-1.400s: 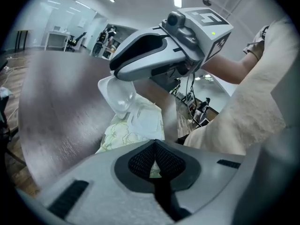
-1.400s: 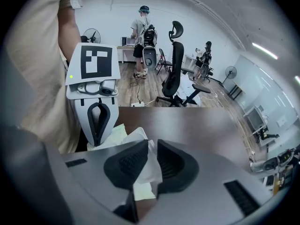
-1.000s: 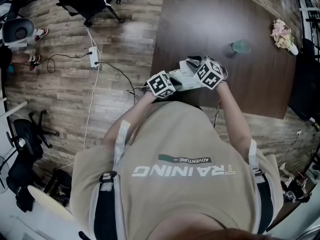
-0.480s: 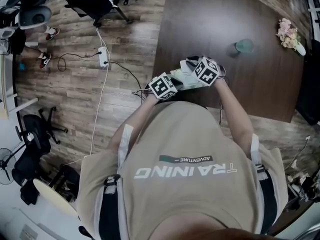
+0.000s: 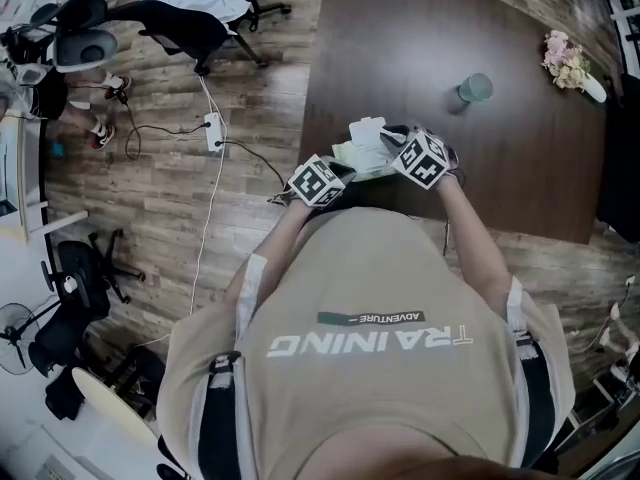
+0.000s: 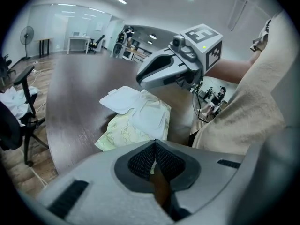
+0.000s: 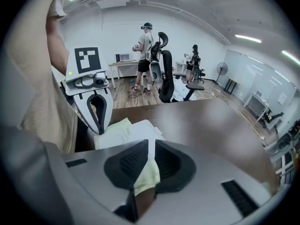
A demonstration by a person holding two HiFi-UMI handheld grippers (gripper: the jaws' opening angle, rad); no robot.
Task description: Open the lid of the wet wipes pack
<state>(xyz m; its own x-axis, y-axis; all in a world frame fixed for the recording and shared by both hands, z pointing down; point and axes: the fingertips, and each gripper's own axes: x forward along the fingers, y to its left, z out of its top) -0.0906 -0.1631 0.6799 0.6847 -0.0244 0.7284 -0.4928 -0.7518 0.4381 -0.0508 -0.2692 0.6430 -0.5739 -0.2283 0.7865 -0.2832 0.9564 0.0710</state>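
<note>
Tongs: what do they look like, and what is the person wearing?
The left tongs and right tongs are smooth light grey shells with black ribbed pads. Each carries a cube with black-and-white square markers. The person wears a beige T-shirt with white lettering, short sleeves and dark straps.

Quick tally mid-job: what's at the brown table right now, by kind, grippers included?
wet wipes pack: 1
green cup: 1
flower bunch: 1
grippers: 2, the left gripper and the right gripper
Total: 5
</note>
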